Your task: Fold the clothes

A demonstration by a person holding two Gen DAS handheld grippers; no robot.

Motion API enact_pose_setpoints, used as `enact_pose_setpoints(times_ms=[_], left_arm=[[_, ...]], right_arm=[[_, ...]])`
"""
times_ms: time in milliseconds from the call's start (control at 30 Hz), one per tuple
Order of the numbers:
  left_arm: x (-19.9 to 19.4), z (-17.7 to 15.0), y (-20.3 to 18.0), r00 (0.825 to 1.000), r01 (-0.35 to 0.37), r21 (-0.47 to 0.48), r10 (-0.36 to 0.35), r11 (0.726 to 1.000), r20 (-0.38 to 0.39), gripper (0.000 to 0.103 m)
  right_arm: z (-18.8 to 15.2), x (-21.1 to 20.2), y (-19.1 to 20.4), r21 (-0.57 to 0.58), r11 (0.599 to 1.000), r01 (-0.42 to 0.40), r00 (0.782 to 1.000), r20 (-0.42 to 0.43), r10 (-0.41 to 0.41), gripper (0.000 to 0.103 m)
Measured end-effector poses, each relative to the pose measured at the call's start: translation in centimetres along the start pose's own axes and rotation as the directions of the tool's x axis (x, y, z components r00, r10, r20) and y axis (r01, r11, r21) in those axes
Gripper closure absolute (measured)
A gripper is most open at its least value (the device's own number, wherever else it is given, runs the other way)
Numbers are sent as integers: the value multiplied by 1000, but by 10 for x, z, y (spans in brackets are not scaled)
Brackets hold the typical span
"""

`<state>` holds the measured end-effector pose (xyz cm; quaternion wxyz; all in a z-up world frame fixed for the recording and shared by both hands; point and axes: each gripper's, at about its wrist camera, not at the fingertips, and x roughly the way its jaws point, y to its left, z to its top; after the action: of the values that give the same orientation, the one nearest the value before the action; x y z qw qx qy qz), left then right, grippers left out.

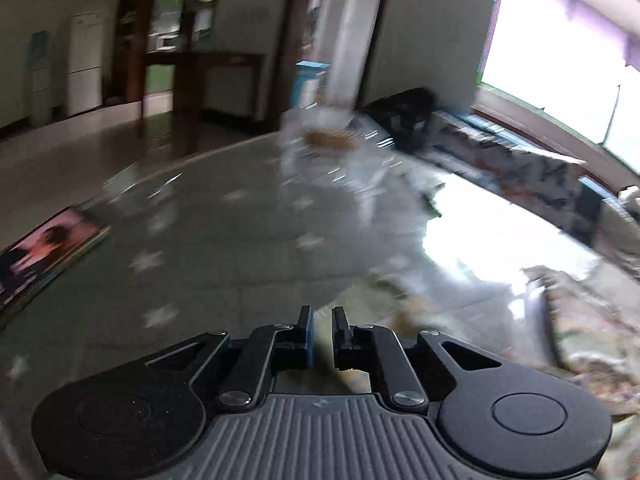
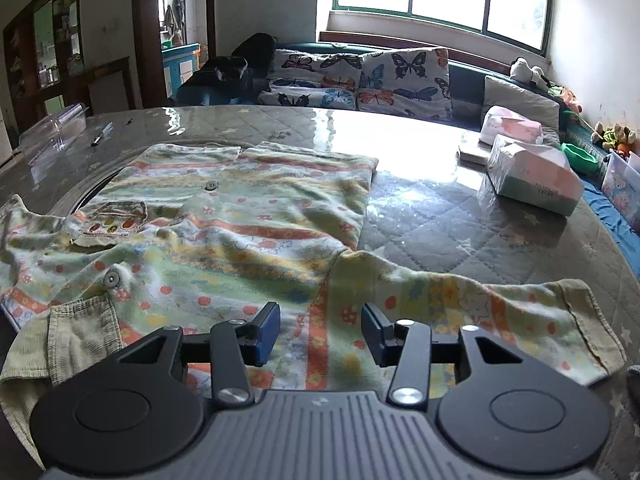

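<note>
Early in the fold: pastel striped, mushroom-print child's shirt (image 2: 240, 224) spread flat on glass-topped quilted counter (image 2: 440, 216), right tongs (image 2: 320, 330) wide above the sleeve, left tongs (image 1: 322, 330) narrow, empty, blurred; next, probably pinch sleeve, fold inward.

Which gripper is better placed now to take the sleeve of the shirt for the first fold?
Probably the right gripper: it is open, directly over the shirt, with the sleeve beside it. The left gripper is nearly closed and faces mostly bare table.
</note>
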<state>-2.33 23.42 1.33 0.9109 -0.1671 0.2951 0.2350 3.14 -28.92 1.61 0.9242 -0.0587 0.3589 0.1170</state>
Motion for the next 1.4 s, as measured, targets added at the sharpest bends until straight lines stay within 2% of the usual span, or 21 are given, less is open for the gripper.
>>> enact_pose_setpoints(times_ms=[67, 133, 267, 467, 667, 767, 867, 1000, 1067, 1133, 1267, 1300, 1400], left_arm=[[-4, -1, 4, 1000, 14, -19, -15, 1000, -7, 93], [-7, 0, -6, 998, 67, 3, -67, 998, -10, 92], [-5, 3, -40, 982, 190, 66, -188, 980, -34, 81], [26, 2, -88, 968, 244, 162, -231, 956, -92, 80], [38, -4, -100, 994, 110, 262, -108, 959, -23, 78], [40, -2, -91, 999, 53, 257, -53, 965, -4, 78], [36, 2, -86, 999, 51, 244, -47, 968, -23, 78], [18, 1, -93, 995, 98, 239, -88, 966, -53, 62], [2, -6, -105, 985, 169, 261, -156, 950, -71, 61], [-13, -14, -120, 968, 251, 289, -233, 924, -96, 59], [-33, -32, -153, 922, 388, 338, -355, 858, -156, 59], [-36, -38, -163, 905, 424, 347, -385, 837, -178, 59], [-41, -53, -192, 877, 481, 386, -432, 787, -211, 59]], right_arm=[[-1, 1, 1, 1, 1000, 2, 1000, -7, -2, 57], [-2, 2, 1, 5, 1000, 4, 1000, -16, -4, 56], [-5, 6, 1, 17, 1000, 10, 1000, -25, -9, 53], [-6, 7, -1, 29, 999, 15, 1000, -26, -14, 49], [-7, 7, -5, 38, 999, 14, 999, -30, -13, 48], [-5, 6, -6, 29, 999, 17, 999, -34, -16, 48], [-3, 0, -2, 11, 1000, 3, 1000, -21, -2, 48], [3, -13, 13, -25, 996, -81, 997, 0, 81, 49], [5, -18, 24, -62, 991, -117, 993, 6, 118, 50], [7, -21, 35, -92, 984, -150, 988, 8, 151, 50], [8, -25, 59, -133, 963, -233, 972, 0, 235, 50], [7, -25, 66, -149, 957, -250, 968, -7, 252, 52], [0, -23, 85, -200, 936, -289, 957, -32, 289, 56]])
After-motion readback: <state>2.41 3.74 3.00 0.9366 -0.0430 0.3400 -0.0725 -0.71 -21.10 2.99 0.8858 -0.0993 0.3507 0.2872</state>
